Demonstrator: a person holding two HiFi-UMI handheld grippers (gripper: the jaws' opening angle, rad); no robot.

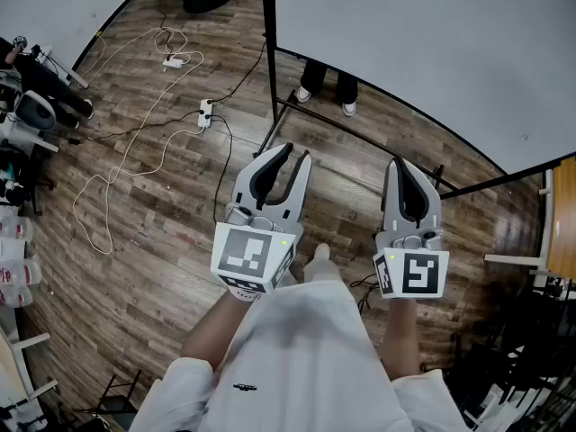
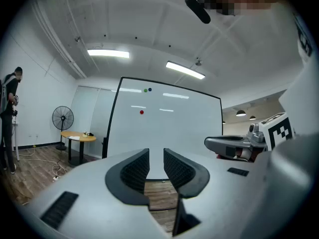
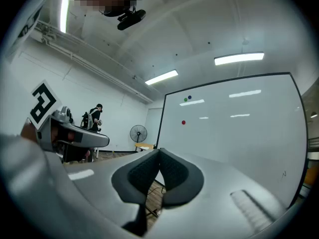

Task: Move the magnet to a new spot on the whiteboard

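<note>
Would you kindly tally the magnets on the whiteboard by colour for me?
Red magnet: 1
Green magnet: 1
Blue magnet: 1
Total: 3

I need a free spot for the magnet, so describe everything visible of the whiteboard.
The whiteboard is a big white panel in a thin dark frame, upright on a dark stand on the wood floor. Its glossy face reflects the ceiling lights. Three small round magnets stick to its upper left part: a red magnet alone, with a green magnet and a blue magnet side by side near the top edge. The rest of the face looks bare.
</note>
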